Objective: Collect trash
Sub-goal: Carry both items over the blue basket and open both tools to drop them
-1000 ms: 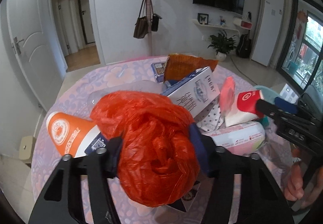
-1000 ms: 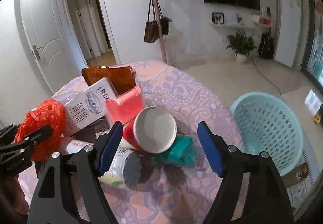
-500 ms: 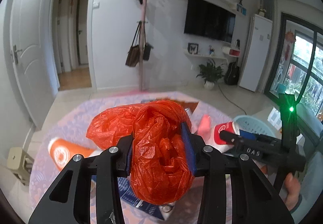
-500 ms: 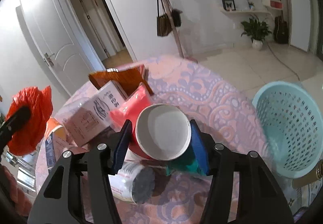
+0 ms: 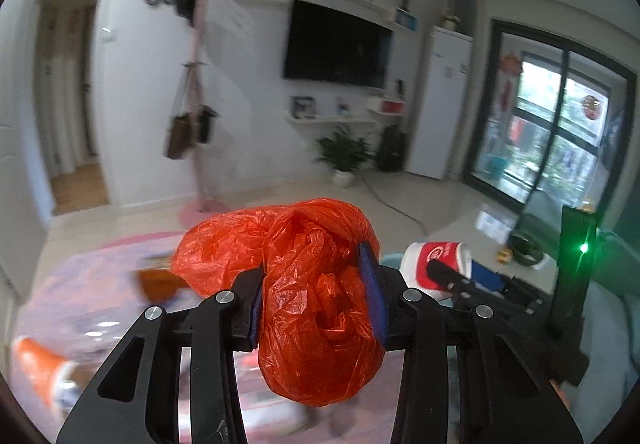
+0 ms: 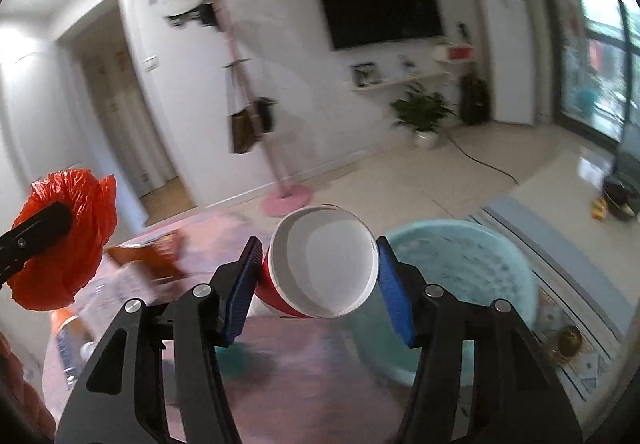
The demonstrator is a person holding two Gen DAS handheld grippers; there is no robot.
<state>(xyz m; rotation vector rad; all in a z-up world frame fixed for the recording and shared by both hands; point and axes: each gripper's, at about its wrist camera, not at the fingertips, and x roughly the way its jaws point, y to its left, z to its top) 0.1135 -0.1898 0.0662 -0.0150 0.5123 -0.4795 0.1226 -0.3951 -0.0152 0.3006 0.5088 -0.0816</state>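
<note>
My left gripper (image 5: 316, 300) is shut on a crumpled red plastic bag (image 5: 316, 324) and holds it up above the table; the bag also shows at the left of the right wrist view (image 6: 64, 244). My right gripper (image 6: 318, 284) is shut on a red paper cup (image 6: 320, 268) with a white inside, its mouth facing the camera, lifted above the table. The cup shows in the left wrist view (image 5: 436, 264) to the right of the bag. A light blue laundry-style basket (image 6: 472, 276) stands on the floor just right of the cup.
The round table with a pink-purple patterned cloth (image 6: 304, 364) lies below, with a brown packet (image 6: 152, 256), an orange-and-white tube (image 5: 44, 368) and other blurred trash on it. A pink coat stand (image 6: 280, 196) stands behind. A grey rug (image 6: 560, 244) lies at right.
Both grippers have risen and tilted up and to the right, away from the table's pile. The right gripper closed on the cup and lifted it toward the basket. The bag stays held.
</note>
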